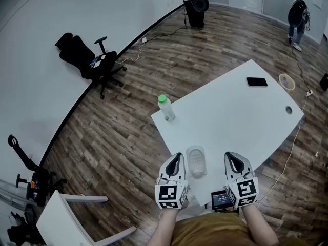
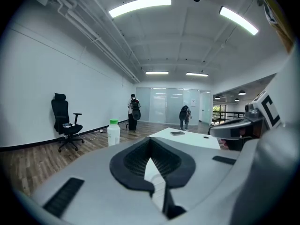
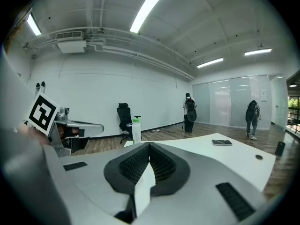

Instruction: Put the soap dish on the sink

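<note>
**Head view, looking steeply down.** The soap dish (image 1: 196,161), a pale oblong tray, lies flat on the white counter (image 1: 230,122) close to its near edge. It sits between the two grippers, nearer the left one, and neither touches it.

- **Left gripper** (image 1: 176,159): jaws clenched together, nothing between them.
- **Right gripper** (image 1: 233,159): jaws likewise pressed tip to tip and empty.
- **Marker cubes** (image 1: 169,193): one on each gripper. The faces carry black-and-white square block patterns, not letters.
- **Small device** (image 1: 220,199): it has a lit screen and lies at the counter's near edge, just beside the right gripper. Its display is too small to read.
- **Bottle** (image 1: 165,107): it has a green cap and stands upright near the counter's left corner. Any print on it cannot be made out.
- **Dark phone** (image 1: 256,81): it lies flat towards the counter's far end, well apart from the dish.
- **Black office chair** (image 1: 95,63): it stands on the wooden floor by the wall.
</note>
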